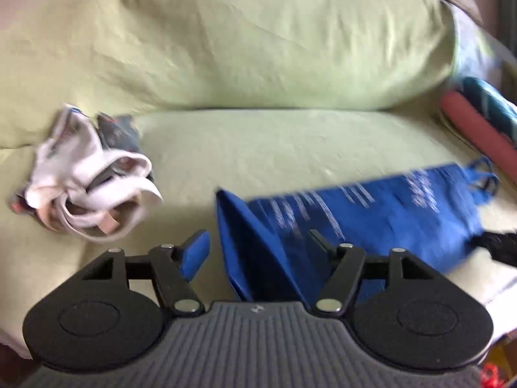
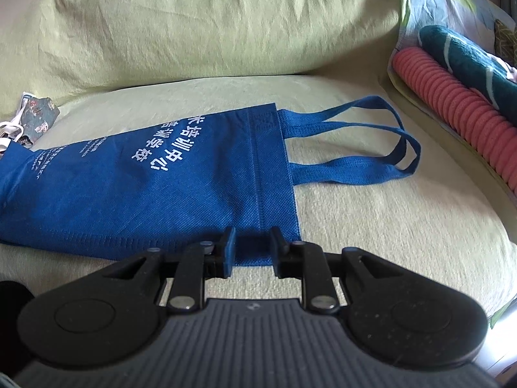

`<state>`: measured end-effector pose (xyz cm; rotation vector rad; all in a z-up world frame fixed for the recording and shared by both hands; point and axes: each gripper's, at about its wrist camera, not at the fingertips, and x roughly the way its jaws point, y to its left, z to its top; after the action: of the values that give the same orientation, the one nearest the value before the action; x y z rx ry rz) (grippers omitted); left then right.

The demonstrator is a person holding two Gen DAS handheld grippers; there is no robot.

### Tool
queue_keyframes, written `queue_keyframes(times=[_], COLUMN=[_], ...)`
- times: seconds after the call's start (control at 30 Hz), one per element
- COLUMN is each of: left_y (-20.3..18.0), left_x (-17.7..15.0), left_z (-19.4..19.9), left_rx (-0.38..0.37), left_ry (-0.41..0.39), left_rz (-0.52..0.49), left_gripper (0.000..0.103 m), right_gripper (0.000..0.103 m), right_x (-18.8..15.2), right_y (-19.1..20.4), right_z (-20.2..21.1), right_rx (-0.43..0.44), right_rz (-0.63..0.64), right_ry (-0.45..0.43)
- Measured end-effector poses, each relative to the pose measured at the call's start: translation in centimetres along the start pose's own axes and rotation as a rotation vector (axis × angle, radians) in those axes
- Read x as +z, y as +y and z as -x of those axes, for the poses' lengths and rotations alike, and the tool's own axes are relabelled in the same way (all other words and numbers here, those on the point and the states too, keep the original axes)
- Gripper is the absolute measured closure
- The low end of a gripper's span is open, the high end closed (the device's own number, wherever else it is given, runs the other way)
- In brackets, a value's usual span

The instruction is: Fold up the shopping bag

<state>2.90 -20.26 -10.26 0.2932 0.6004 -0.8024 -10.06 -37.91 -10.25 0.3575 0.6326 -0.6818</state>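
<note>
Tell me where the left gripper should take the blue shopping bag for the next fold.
Probably the raised bottom corner of the blue shopping bag, approached from its open end: that flap stands off the cushion, already between the open left gripper pads. The right gripper pinches the near edge.

Blue non-woven shopping bag (image 2: 135, 174) with white print, lay flat on green couch cushion, handles (image 2: 355, 135) splayed out

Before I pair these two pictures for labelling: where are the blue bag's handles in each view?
Left wrist view: handles at far right, mid-height, blurred.
Right wrist view: handles right of centre, lying flat on the green cushion.
Shared landmark: the ribbed pink roll, just beyond the handles.
</note>
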Motion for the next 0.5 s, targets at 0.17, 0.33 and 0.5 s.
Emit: queue_keyframes(times=[0.17,0.33,0.5], left_y=[0.2,1.0,-3.6], left_x=[-0.8,-1.3,1.3], left_z=[-5.6,-5.2,1.7], left_rx=[0.072,0.137,-0.079], left_ry=[0.142,0.156,-0.017], left_rz=[-0.040,-0.064,-0.249], left_gripper=[0.102,0.103,0.102], right_gripper=[0.083,0.083,0.083], right_x=[0.0,0.0,-0.1], right_y=[-0.3,-0.3,0.0], right_z=[0.0,0.0,0.1], right_rx=[0.012,0.018,0.005], right_rz=[0.000,0.009,0.003], right_ry=[-0.002,-0.001,-0.010])
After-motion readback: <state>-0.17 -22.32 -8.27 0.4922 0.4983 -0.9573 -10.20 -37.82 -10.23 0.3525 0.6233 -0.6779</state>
